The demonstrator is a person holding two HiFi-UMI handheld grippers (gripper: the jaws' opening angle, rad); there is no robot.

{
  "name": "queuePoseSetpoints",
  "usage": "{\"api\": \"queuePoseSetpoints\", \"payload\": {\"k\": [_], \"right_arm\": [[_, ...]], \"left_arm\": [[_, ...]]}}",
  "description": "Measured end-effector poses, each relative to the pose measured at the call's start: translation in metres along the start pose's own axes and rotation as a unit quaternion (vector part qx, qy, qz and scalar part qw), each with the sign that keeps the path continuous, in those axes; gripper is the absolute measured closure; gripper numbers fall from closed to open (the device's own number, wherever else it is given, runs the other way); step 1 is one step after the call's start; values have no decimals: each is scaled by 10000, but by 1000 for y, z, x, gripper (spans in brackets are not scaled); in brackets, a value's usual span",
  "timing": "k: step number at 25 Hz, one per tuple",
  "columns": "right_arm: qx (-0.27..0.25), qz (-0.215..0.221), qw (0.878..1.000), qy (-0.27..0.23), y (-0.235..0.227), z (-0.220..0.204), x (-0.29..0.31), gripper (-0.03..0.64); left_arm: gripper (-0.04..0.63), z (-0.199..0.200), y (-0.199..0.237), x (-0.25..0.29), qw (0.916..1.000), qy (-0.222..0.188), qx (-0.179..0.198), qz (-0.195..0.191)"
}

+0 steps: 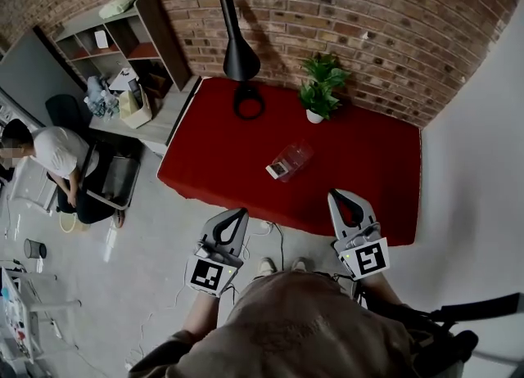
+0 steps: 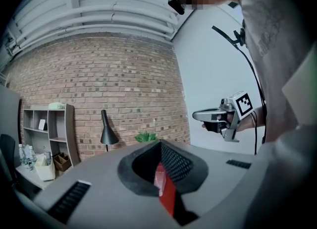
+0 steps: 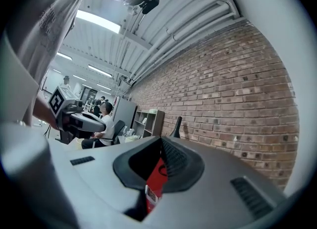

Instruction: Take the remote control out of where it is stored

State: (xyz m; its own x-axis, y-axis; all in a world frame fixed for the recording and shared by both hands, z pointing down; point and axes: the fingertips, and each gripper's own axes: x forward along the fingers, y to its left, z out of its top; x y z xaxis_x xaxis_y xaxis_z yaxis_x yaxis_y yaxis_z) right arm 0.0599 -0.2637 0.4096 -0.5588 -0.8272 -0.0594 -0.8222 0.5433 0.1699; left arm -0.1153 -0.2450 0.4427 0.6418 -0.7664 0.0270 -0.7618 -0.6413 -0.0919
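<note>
status: left gripper (image 1: 233,219) and right gripper (image 1: 344,204) both closed and empty, short of the red table's (image 1: 368,164) near edge. clear box (image 1: 293,158), apparently holding the remote (image 1: 278,169), sits mid-table toward that edge. likely best: open jaws before reaching, steady box with one.

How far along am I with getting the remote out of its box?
Nothing looks done yet: the clear box sits on the red table, with what seems the remote at its near end. In hand, nothing: left tool and right tool are both shut and empty, by the table's near edge. Left: reach the box and lift the remote out.
</note>
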Motion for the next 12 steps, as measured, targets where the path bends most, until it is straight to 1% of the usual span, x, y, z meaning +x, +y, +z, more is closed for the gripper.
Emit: {"api": "queuePoseSetpoints", "payload": {"k": [6, 12], "right_arm": [[-255, 86, 9996, -5, -5, 0, 1, 603], [-217, 85, 9997, -27, -12, -1, 1, 604]], "left_arm": [[591, 8, -4, 7, 10000, -28, 11, 85], [591, 8, -4, 13, 9999, 10, 8, 114]]}}
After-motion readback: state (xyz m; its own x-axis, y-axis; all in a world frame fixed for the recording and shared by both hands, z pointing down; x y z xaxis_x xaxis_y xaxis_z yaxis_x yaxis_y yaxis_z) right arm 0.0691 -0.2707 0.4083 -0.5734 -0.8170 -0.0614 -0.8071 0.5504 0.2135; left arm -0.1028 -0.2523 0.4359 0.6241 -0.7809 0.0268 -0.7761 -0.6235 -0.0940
